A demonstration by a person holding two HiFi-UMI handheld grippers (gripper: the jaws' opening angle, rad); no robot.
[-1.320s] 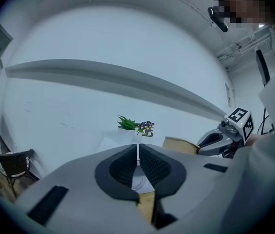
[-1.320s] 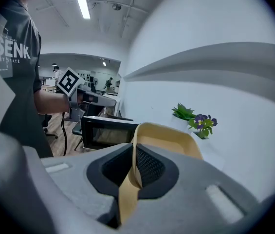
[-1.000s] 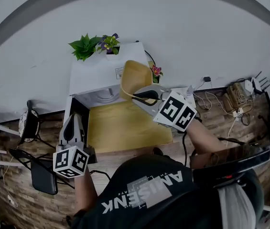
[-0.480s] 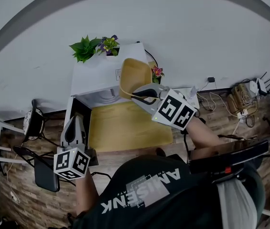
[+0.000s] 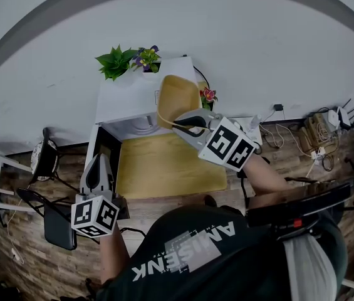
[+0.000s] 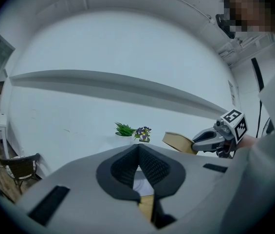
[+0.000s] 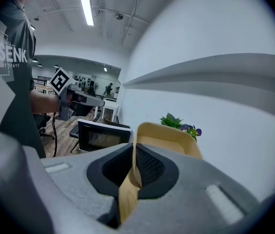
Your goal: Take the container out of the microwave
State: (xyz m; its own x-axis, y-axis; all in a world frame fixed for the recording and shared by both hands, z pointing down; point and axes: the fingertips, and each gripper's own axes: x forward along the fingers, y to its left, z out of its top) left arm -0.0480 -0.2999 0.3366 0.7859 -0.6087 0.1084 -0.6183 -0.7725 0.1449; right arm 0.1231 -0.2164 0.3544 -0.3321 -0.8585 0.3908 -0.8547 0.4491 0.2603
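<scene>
The right gripper [image 7: 133,167] has its jaws nearly together, and the thin rim of the tan container [image 7: 169,135] is pinched between the pads, with the wall running down through the gap. From that grip the container [image 5: 178,96] is held in the air and tilted, with its hollow side showing in the head view. It is outside the oven cavity, in line with the right part of the white microwave [image 5: 130,96]. To the left and nearer the person, the left gripper [image 6: 138,147] has its jaws closed tip to tip with nothing between them; in the head view it [image 5: 97,162] hangs beside the dark microwave door [image 5: 103,144], which stands swung open to the left. A yellow mat [image 5: 164,168] lies in front of the open cavity. At the far edge of the microwave's top stand a green plant [image 5: 117,61] and a small pot of purple flowers [image 5: 146,58], against a pale wall. From the left gripper view the right gripper [image 6: 195,143] and the container [image 6: 178,141] show to the right of the plant [image 6: 124,129].
</scene>
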